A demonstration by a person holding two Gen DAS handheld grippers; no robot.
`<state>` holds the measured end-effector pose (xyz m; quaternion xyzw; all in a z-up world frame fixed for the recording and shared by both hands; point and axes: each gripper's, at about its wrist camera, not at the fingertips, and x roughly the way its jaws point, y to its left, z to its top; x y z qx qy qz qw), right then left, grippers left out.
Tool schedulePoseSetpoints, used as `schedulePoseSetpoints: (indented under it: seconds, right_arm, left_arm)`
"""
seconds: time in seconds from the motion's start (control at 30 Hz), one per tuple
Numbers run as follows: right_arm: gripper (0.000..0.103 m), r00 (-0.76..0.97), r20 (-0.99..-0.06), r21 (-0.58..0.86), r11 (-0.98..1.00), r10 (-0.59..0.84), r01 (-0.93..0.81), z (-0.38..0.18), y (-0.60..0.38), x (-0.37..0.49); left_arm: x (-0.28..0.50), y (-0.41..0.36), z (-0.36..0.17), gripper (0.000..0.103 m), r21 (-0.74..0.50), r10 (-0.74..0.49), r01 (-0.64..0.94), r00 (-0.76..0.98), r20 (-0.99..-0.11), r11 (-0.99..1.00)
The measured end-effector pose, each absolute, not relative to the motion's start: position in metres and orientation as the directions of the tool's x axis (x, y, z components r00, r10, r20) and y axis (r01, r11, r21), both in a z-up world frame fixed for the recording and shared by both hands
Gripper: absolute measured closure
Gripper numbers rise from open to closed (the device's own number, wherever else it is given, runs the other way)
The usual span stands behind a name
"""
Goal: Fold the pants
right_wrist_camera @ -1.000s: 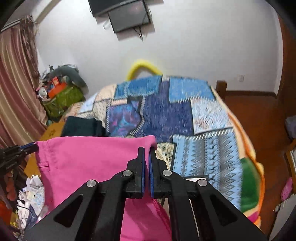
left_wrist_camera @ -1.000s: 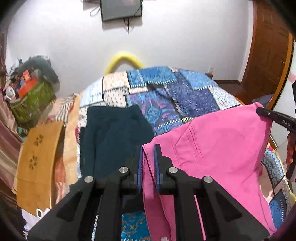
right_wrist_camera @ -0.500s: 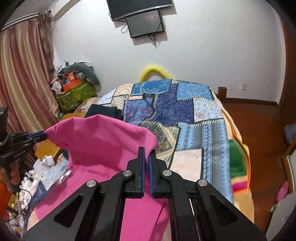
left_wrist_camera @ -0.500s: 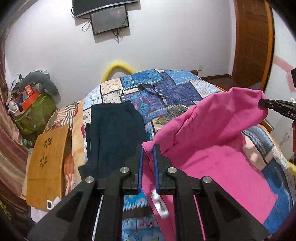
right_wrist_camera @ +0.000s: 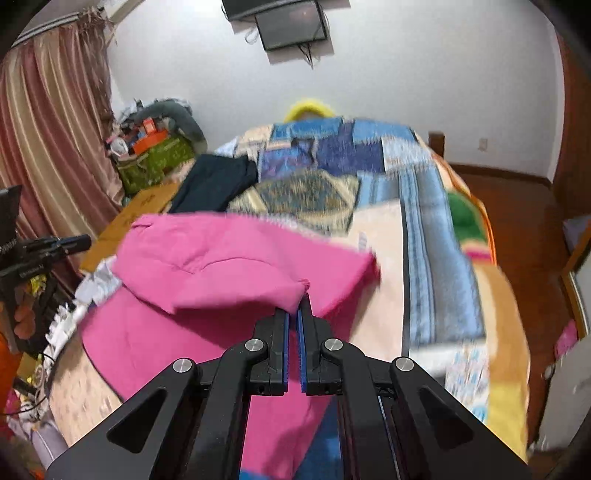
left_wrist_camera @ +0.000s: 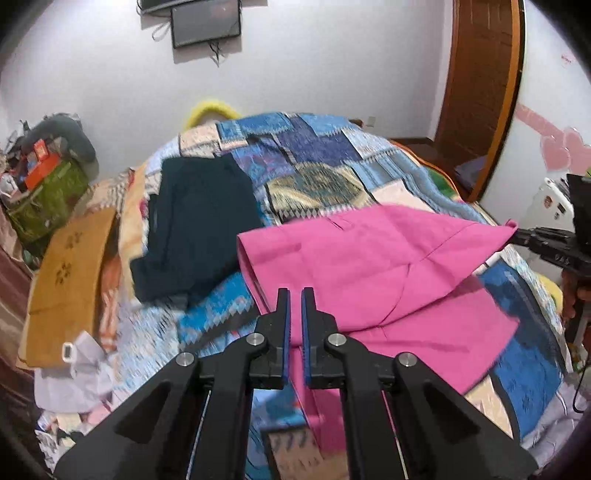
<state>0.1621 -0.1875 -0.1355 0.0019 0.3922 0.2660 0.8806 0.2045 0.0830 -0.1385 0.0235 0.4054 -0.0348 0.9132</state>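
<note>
Pink pants (left_wrist_camera: 369,266) lie on the patchwork bedspread (left_wrist_camera: 321,155), the top part folded over the lower part. My left gripper (left_wrist_camera: 294,295) has its jaws nearly together with a small gap and holds no cloth; the pants' near-left corner lies just beyond it. My right gripper (right_wrist_camera: 298,306) is shut on a corner of the pink pants (right_wrist_camera: 221,266) and holds it a little above the bed. That right gripper also shows at the right edge of the left wrist view (left_wrist_camera: 524,236), pinching the pants' corner.
A dark folded garment (left_wrist_camera: 199,218) lies on the bed, left of the pink pants. A wooden board (left_wrist_camera: 70,280) leans at the bed's left side, with cluttered bags (left_wrist_camera: 48,195) behind. A door (left_wrist_camera: 476,85) is at the right and a wall screen (left_wrist_camera: 207,22) above.
Both grippers lowered the pink pants' waist edge forward onto the bed, folding them over. The left gripper has let go of its corner and drawn back; the right still holds.
</note>
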Motion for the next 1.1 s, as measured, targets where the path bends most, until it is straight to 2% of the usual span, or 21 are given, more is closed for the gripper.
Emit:
schedulePoseSetpoints:
  seconds: [0.23,0.3,0.37,0.4,0.47,0.53,0.57,0.63,0.67,0.73,0.87,0.93,1.1]
  right_arm:
    - [0.097,0.481,-0.788,0.179,0.891,0.384,-0.417,-0.182,-0.192,0.148]
    - [0.097,0.480,-0.792,0.184,0.897,0.377,-0.402,-0.184,-0.198,0.143]
    - [0.097,0.486,-0.793,0.179,0.903,0.368,-0.392,-0.181,-0.203,0.140]
    - [0.094,0.493,-0.787,0.180,0.902,0.371,-0.392,-0.175,-0.205,0.139]
    - [0.083,0.513,-0.773,0.170,0.901,0.374,-0.400,-0.167,-0.206,0.131]
    - [0.054,0.545,-0.746,0.147,0.894,0.382,-0.424,-0.155,-0.202,0.123]
    - [0.047,0.557,-0.735,0.138,0.889,0.388,-0.437,-0.151,-0.200,0.121]
    - [0.031,0.563,-0.718,0.120,0.870,0.409,-0.479,-0.143,-0.189,0.118]
    - [0.030,0.558,-0.719,0.110,0.861,0.414,-0.497,-0.142,-0.183,0.117]
    - [0.029,0.542,-0.733,0.073,0.839,0.411,-0.538,-0.144,-0.167,0.119]
    - [0.030,0.526,-0.756,0.011,0.810,0.390,-0.586,-0.155,-0.138,0.127]
    - [0.033,0.521,-0.774,-0.022,0.808,0.359,-0.589,-0.161,-0.128,0.134]
    - [0.055,0.488,-0.797,-0.012,0.799,0.355,-0.601,-0.172,-0.109,0.152]
  left_arm:
    - [0.184,0.075,-0.167,0.097,0.036,-0.022,0.082,0.616,-0.788,0.996]
    - [0.182,0.074,-0.169,0.090,0.051,-0.005,0.075,0.608,-0.794,0.996]
    - [0.182,0.074,-0.169,0.070,0.064,0.012,0.064,0.610,-0.793,0.996]
    - [0.180,0.074,-0.168,0.064,0.066,0.015,0.060,0.613,-0.790,0.996]
    - [0.181,0.073,-0.164,0.044,0.069,0.022,0.051,0.626,-0.779,0.996]
    - [0.182,0.073,-0.159,0.033,0.063,0.019,0.047,0.634,-0.773,0.997]
    - [0.183,0.072,-0.157,0.025,0.062,0.018,0.047,0.635,-0.772,0.997]
    - [0.186,0.067,-0.152,0.019,0.064,0.016,0.052,0.642,-0.766,0.997]
    - [0.188,0.064,-0.151,0.015,0.068,0.014,0.059,0.645,-0.764,0.996]
    - [0.192,0.056,-0.148,0.011,0.090,0.020,0.076,0.647,-0.762,0.993]
    - [0.199,0.039,-0.151,0.011,0.127,0.020,0.123,0.636,-0.771,0.984]
    - [0.203,0.030,-0.155,0.011,0.141,0.018,0.148,0.627,-0.779,0.979]
    - [0.214,0.014,-0.170,0.011,0.153,0.012,0.184,0.600,-0.800,0.971]
